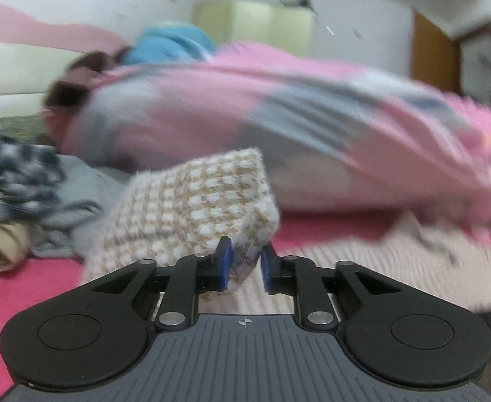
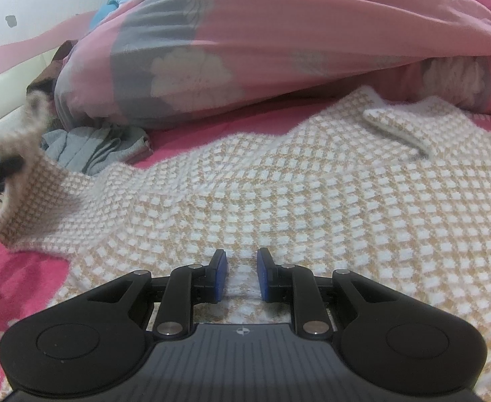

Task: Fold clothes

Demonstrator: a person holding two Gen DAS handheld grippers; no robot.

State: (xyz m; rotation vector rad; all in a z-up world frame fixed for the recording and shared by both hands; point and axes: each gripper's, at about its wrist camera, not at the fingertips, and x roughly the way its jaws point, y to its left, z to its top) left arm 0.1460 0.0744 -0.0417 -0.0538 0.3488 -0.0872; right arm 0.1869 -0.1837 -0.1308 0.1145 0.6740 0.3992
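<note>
A bed (image 2: 27, 284) with a bright pink cover carries everything here. A big pink and grey quilt (image 2: 245, 50) with white flower shapes is heaped along its far side. In front of it, a tan and white checked sweater (image 2: 312, 201) lies spread flat over most of the near bed, one sleeve folded across its upper right part. A crumpled grey garment (image 2: 101, 150) sits just beside the sweater's left edge. The left claw (image 1: 244, 264) is clenched on a lifted fold of the sweater (image 1: 191, 207), raised off the bed. The right claw (image 2: 242, 274) hovers low over the sweater's near edge, jaws parted, grasping nothing.
</note>
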